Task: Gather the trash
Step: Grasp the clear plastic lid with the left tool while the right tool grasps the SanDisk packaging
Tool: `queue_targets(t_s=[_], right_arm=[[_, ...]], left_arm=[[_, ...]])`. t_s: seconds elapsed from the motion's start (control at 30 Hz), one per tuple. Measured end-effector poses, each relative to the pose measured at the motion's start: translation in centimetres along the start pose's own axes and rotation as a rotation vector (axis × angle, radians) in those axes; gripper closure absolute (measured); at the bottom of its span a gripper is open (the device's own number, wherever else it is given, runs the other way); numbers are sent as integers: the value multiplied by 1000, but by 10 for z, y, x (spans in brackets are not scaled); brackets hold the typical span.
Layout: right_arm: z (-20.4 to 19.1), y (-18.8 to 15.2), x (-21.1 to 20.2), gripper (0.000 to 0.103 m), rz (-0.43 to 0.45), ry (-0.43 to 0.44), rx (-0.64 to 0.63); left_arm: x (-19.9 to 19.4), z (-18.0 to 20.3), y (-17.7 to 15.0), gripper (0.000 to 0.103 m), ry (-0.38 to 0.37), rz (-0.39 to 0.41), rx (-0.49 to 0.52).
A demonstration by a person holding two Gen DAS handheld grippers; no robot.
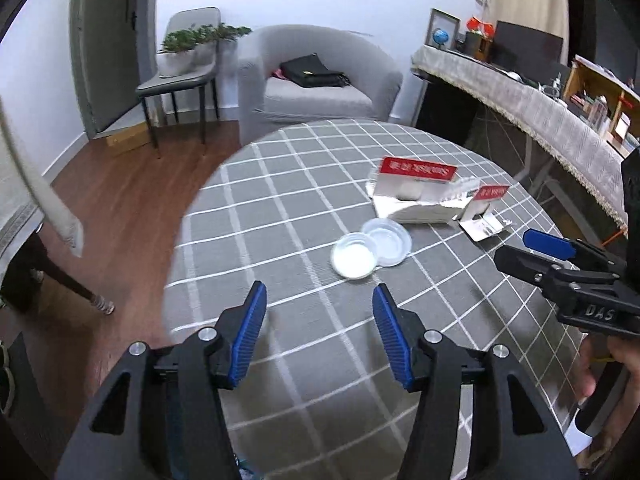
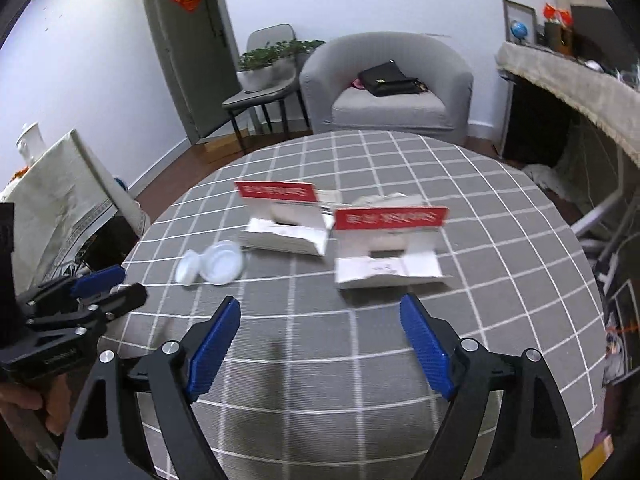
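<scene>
Left wrist view: the left hand-held gripper, ribbed blue pads spread and gripping nothing, is hovering over the round desk with its grey checked cloth. Two shallow clear plastic lids are lying overlapped just ahead; torn red-and-white card packs are sitting beyond. Bare cloth is running out to the left edge.

Right wrist view: the right hand-held gripper is standing wide, empty, facing the nearer pack; bare cloth lies between.
</scene>
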State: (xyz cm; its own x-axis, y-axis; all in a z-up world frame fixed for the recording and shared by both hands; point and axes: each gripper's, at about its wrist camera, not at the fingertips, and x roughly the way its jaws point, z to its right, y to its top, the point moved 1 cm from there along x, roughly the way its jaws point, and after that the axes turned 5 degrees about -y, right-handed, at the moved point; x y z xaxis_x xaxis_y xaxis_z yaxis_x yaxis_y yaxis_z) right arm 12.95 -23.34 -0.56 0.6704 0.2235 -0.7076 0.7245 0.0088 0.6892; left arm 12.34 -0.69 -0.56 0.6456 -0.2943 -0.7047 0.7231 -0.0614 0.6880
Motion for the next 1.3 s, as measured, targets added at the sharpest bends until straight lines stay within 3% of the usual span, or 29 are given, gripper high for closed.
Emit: queue_targets(t_s=[0.17,0.33,0.53,0.73,0.77,1.0,1.3], right_arm=[[15,-1,-1,20,-8,13,36],[26,-2,0,20,-15,19,62],[30,-4,1,20,-20,25,65],[30,4,9,19,-23,23,59],[29,7,11,19,-24,19,54],[22,26,30,14,-30,-34,25],[22,39,44,13,-31,-123,-9]], left_arm=[[23,4,2,53,-61,-22,-26],[30,0,9,53,-91,-21,-83],[34,-2,13,53,-93,-16,-105],[40,0,17,65,-94,-15,-77],[41,1,18,70,-88,-15,-66],[43,0,21,71,-100,-25,-21],[35,-15,23,71,-119,-19,-32]])
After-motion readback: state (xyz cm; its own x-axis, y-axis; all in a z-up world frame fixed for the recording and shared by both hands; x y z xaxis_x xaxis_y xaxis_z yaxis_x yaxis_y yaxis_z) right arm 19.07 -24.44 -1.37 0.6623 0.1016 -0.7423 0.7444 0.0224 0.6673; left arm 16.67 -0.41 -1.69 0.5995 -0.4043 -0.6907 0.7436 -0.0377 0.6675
